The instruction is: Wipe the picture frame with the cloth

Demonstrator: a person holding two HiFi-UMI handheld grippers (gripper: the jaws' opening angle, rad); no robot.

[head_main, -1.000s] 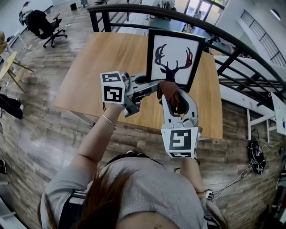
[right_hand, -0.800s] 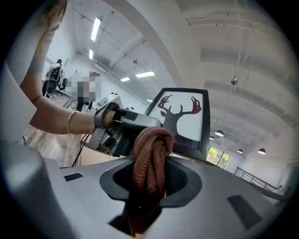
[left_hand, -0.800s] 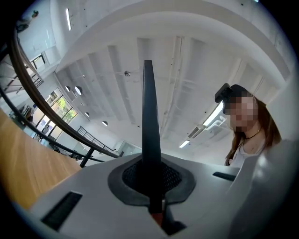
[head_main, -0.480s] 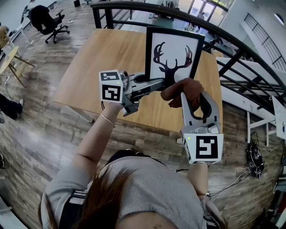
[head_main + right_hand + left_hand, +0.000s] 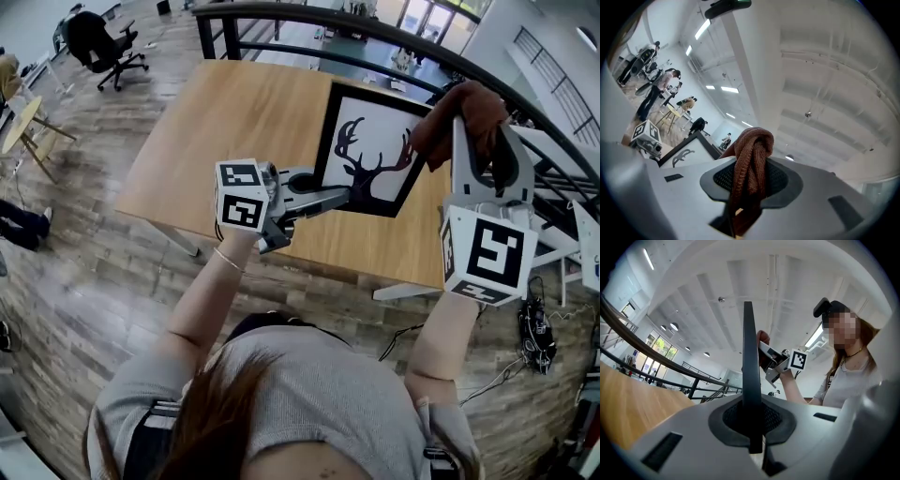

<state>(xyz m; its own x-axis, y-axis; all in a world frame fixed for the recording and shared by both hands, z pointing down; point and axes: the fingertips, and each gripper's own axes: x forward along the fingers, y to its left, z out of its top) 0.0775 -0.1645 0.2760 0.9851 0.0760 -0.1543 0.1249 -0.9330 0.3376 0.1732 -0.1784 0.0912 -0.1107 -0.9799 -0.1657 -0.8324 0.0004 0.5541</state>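
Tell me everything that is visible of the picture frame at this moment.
The picture frame is a flat rectangle with a thin black border around a white sheet showing a dark deer head with antlers. It leans tilted over the wooden table. The left claw is shut on its lower edge; seen from that claw, it is only a thin dark strip. The brown cloth in the right claw is at its upper right corner; contact cannot be told.

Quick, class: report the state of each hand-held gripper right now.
Left hand-held gripper: shut on the picture frame, at its edge.
Right hand-held gripper: shut on the brown cloth.
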